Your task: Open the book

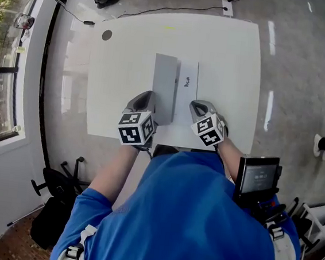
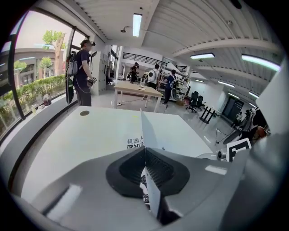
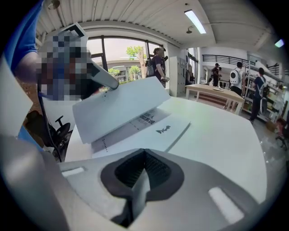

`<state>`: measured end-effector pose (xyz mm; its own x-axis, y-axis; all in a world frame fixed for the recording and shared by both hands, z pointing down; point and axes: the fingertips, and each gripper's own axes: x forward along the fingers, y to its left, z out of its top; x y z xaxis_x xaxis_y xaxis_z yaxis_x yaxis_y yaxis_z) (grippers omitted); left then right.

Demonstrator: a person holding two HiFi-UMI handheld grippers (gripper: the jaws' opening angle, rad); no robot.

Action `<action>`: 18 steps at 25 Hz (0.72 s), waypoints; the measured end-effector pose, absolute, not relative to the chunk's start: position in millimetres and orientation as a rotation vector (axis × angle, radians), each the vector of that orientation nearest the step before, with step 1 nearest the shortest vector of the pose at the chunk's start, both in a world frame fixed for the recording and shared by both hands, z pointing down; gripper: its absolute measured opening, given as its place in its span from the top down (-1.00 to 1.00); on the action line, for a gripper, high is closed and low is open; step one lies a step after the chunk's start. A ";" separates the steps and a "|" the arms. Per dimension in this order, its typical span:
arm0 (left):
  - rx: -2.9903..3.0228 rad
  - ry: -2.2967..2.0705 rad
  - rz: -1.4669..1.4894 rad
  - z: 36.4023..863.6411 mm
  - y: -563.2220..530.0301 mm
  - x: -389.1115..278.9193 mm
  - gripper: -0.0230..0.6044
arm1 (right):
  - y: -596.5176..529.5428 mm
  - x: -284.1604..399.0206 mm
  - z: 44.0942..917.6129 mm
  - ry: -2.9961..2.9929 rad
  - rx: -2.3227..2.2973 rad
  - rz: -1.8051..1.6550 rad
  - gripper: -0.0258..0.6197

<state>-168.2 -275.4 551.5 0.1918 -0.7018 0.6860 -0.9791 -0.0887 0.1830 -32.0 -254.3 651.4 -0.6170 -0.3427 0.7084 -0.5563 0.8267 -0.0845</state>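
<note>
Book (image 1: pixel 186 88) flat on white table (image 1: pixel 123 65), just ahead of both grippers. Left gripper (image 1: pixel 150 99) is clamped on the near edge of the front cover (image 1: pixel 164 89). The cover stands up from the pages, close to upright, and runs straight forward from the jaws. Right gripper (image 1: pixel 199 108) has its jaws pressed together with nothing between them. Its tips are by the book's near right corner; contact with the page can't be made out.
</note>
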 end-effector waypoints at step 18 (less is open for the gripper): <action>1.745 -1.605 0.519 568.8 -272.9 -268.2 0.86 | -264.4 -20.4 661.1 -2.157 0.685 0.297 0.91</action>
<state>-268.2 -272.9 568.8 0.1524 -0.6943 0.7034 -0.9747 0.0123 0.2233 -20.4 -264.4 661.1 -0.5039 -0.3703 0.7803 -0.5676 0.8230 0.0240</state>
